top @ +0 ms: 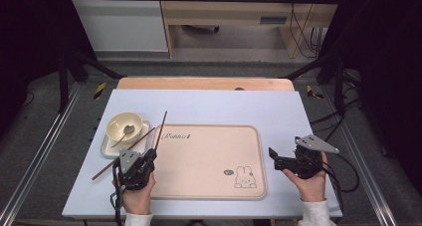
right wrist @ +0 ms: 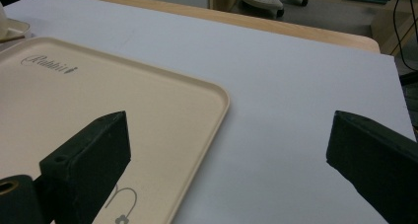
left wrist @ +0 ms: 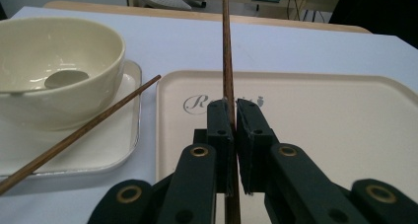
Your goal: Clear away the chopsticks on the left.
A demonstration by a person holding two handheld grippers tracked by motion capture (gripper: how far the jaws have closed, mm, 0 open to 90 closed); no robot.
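My left gripper (top: 151, 155) (left wrist: 235, 110) is shut on a brown chopstick (top: 160, 129) (left wrist: 227, 51) at the tray's left edge; the stick points away over the table. A second chopstick (top: 119, 155) (left wrist: 88, 128) lies slanted across the square plate (top: 110, 149) (left wrist: 116, 145). On that plate stands a cream bowl (top: 118, 122) (left wrist: 74, 100) with a spoon (top: 125, 132) (left wrist: 65, 78) in it. The beige rabbit tray (top: 209, 161) (left wrist: 320, 125) (right wrist: 98, 100) sits in the middle. My right gripper (top: 274, 160) (right wrist: 229, 120) is open by the tray's right edge, nothing between its jaws.
A pale blue mat (top: 224, 106) (right wrist: 296, 86) covers the wooden table (top: 204, 83). Black frame bars (top: 64, 81) and cables (top: 343, 111) flank the table on both sides. A desk and floor lie beyond the far edge.
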